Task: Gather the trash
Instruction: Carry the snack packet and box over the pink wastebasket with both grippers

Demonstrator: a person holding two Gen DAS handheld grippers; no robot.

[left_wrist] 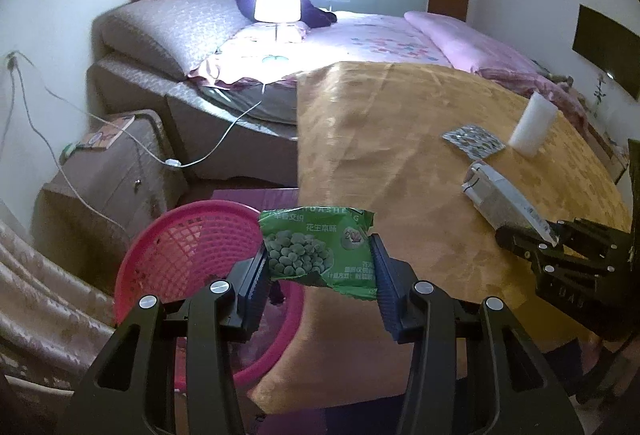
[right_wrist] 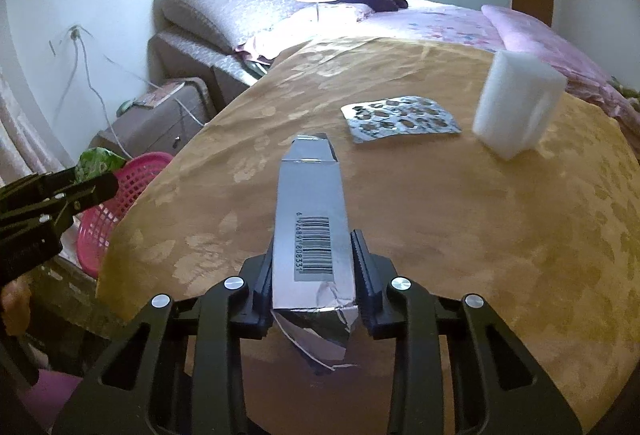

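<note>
item: green snack packet (left_wrist: 316,251), clamped in left gripper (left_wrist: 320,275) at the table (left_wrist: 400,139) edge, just over the pink basket (left_wrist: 180,247) rim. carry it above the basket's middle before letting go. item: grey carton (right_wrist: 310,219), pinched in right gripper (right_wrist: 314,267), above the table. both grippers tilt forward and downward. uncollected: blister sheet (right_wrist: 400,119), white block (right_wrist: 516,107).

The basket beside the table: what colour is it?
Pink, with an open mesh wall. The basket shows best in the left wrist view.
</note>
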